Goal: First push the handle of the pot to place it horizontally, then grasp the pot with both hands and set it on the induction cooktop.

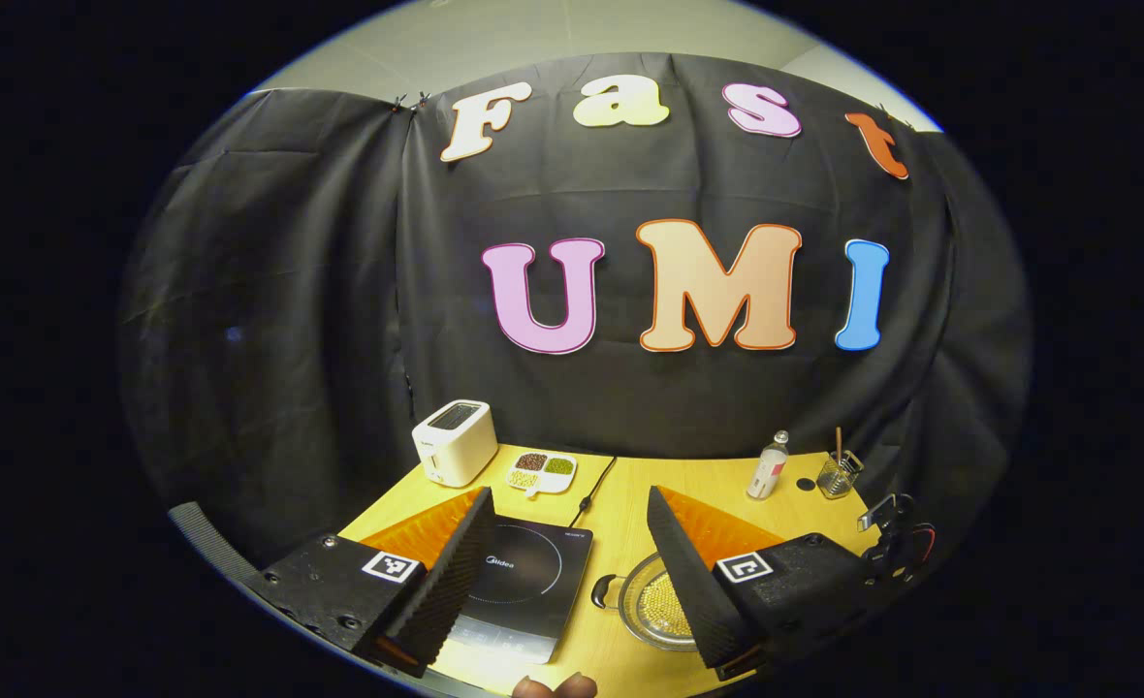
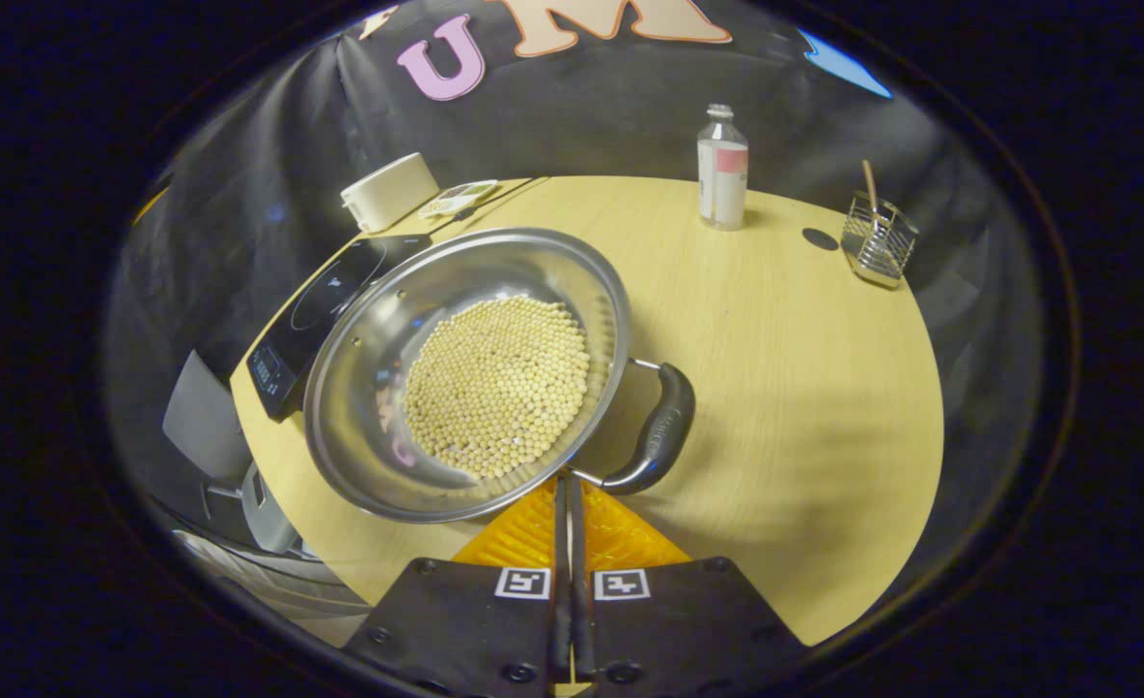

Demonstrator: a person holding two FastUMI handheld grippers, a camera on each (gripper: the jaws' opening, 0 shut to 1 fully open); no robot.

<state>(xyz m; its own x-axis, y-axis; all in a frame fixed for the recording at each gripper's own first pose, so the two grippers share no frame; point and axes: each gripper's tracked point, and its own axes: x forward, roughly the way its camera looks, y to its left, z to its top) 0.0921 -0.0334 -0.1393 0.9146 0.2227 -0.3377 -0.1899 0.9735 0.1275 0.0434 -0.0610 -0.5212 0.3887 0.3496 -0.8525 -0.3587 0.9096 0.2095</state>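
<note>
We see the pot (image 2: 465,373) sitting on the desk (image 2: 785,388), just beside the induction cooktop (image 2: 325,310) and not yet on it. It is a shallow steel pan with a layer of small pale beans (image 2: 499,383) across its bottom. In the right gripper view its near side handle (image 2: 657,431), a dark grip on a wire loop, appears to lie roughly level, sticking out sideways from the rim.

Our right hand-held gripper (image 2: 569,504) has its fingers pressed together with nothing between them, the tips close to the pot's rim next to that handle. Our left hand-held gripper (image 1: 572,572) is spread wide and hangs above the desk, with the cooktop (image 1: 524,582) and the pot (image 1: 654,606) below; the pot's far handle (image 1: 606,591) shows as a small dark loop on the cooktop side.

We judge the pot to be stiff, moderately heavy with its load, and slick on the polished wall, so the rim is a poor hold. The two handles are the places to grip, one per gripper. The loose beans will roll and spill if the pot tilts, so the lift has to stay level.
</note>
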